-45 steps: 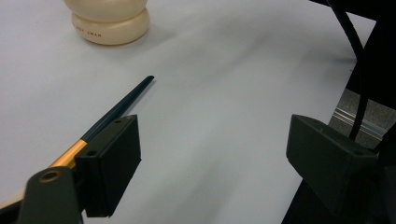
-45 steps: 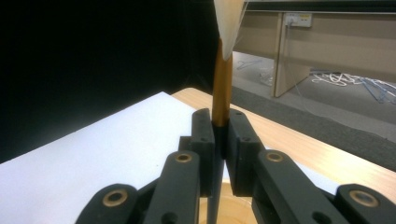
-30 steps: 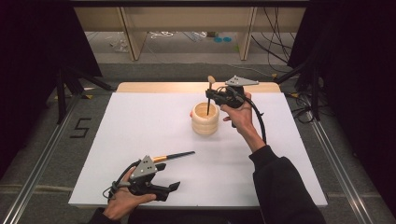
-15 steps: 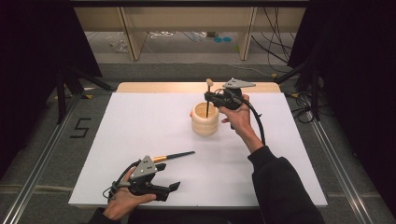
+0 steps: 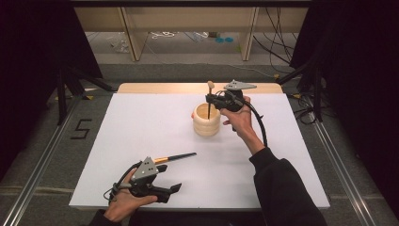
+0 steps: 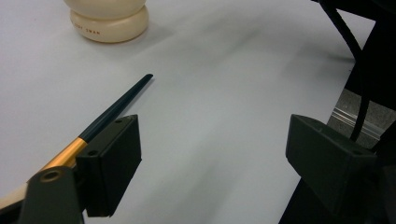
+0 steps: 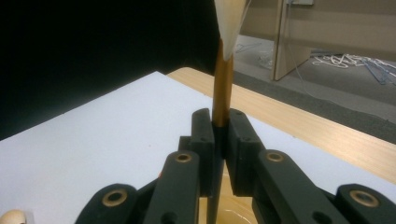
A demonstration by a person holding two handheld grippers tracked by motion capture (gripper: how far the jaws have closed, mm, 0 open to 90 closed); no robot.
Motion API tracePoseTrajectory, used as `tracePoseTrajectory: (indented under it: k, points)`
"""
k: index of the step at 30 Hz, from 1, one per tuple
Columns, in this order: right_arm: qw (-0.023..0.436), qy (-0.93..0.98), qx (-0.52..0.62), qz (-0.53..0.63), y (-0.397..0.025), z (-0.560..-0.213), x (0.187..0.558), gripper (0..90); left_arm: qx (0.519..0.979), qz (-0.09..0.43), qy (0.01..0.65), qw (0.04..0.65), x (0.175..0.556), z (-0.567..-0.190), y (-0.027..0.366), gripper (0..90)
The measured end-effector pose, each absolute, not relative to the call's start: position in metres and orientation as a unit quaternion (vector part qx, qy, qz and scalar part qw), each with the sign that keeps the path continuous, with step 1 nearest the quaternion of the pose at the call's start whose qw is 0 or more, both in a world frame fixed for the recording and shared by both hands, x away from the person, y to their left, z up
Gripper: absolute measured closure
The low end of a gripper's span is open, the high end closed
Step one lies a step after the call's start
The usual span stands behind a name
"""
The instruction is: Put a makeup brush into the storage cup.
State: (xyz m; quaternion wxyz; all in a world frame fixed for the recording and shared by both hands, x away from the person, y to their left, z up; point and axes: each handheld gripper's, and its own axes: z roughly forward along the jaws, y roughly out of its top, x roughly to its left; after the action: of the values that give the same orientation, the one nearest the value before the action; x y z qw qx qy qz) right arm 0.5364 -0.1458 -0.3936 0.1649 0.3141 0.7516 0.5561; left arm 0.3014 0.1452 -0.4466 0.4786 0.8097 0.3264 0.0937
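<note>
A cream ribbed holder [image 5: 207, 121] stands at the middle back of the white table [image 5: 141, 122]. My right gripper [image 5: 210, 100] is shut on a brush [image 5: 210, 86] held upright, pale bristles up, its dark handle reaching down into the holder. In the right gripper view the jaws pinch the brush's golden ferrule [image 7: 222, 79] above the holder's rim [image 7: 233, 210]. A second brush [image 5: 176, 157] lies flat near the front left. My left gripper [image 5: 170, 178] rests beside it, open, with nothing between the jaws. In the left gripper view this brush [image 6: 116, 105] runs outside the left jaw toward the holder [image 6: 109, 21].
A wooden strip [image 5: 160, 88] borders the table's far edge. Metal rails [image 5: 42, 160] run along both sides on the floor. Shelving legs and cables [image 5: 277, 42] stand beyond the table. The white surface between the holder and the lying brush is bare.
My right gripper has shifted slightly left and down with the upright brush over the holder. The left gripper and the lying brush have stayed put.
</note>
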Motion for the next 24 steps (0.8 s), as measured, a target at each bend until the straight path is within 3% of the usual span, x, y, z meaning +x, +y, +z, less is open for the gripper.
tracePoseTrajectory:
  k: [12, 13, 16, 18, 20, 24]
  points:
    - [0.157, 0.759, 0.322, 0.544, -0.1441, -0.4007, 0.5372, 81.5, 0.810, 0.106, 0.325, 0.477, 0.3028, -0.4469, 0.1466, 18.0]
    - [0.157, 0.760, 0.323, 0.542, -0.1439, -0.4019, 0.5379, 76.8, 0.810, 0.106, 0.325, 0.477, 0.3030, -0.4469, 0.1467, 18.0]
    - [0.161, 0.766, 0.358, 0.508, -0.1413, -0.4027, 0.5383, 47.5, 0.810, 0.109, 0.326, 0.475, 0.3029, -0.4466, 0.1469, 18.0]
    - [0.170, 0.765, 0.371, 0.498, -0.1404, -0.4016, 0.5361, 37.7, 0.810, 0.109, 0.323, 0.477, 0.3033, -0.4466, 0.1473, 18.0]
    - [0.172, 0.768, 0.374, 0.490, -0.1401, -0.3998, 0.5351, 30.0, 0.810, 0.109, 0.326, 0.475, 0.3030, -0.4466, 0.1477, 18.0]
    - [0.176, 0.771, 0.371, 0.487, -0.1415, -0.3971, 0.5316, 26.1, 0.810, 0.109, 0.325, 0.475, 0.3032, -0.4467, 0.1477, 18.0]
